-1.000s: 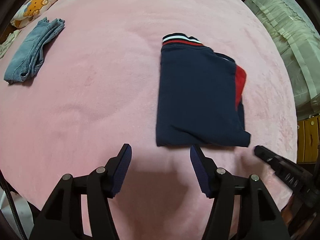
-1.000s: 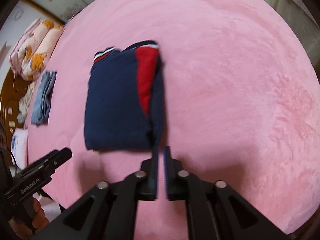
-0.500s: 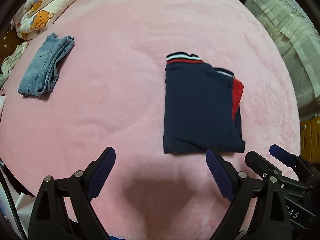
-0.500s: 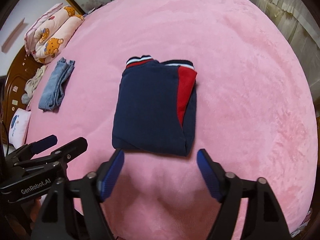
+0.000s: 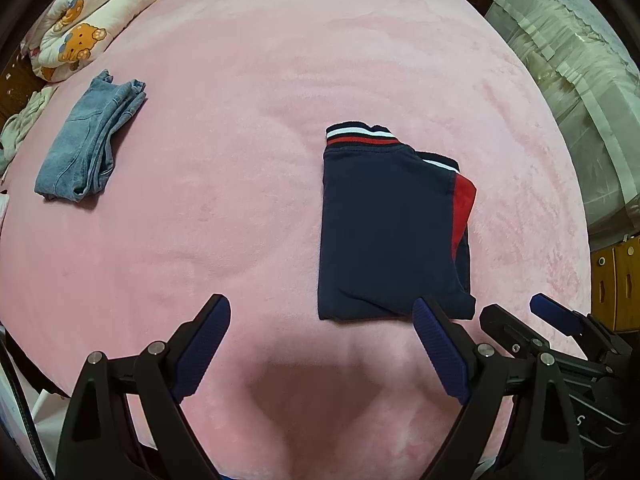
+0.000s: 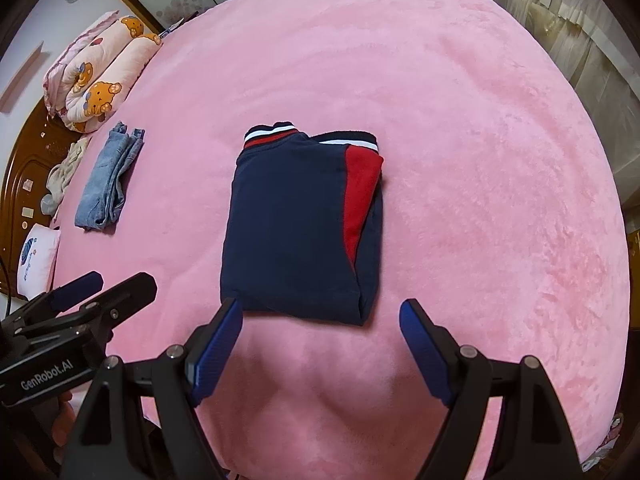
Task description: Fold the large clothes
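Navy-and-red garment (image 6: 296,224) folded into a neat rectangle mid-way across the pink blanket (image 6: 480,160), apparently left flat because finished; left gripper (image 5: 320,344) and right gripper (image 6: 320,344) hovering level just short of its near edge, jaws spread wide, gripping nothing.

Both wrist views overlook the same sweater (image 5: 388,224) (image 6: 296,224).

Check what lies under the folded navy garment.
The navy garment rests on the pink blanket; a red panel shows among its folds. Inner layers are covered.
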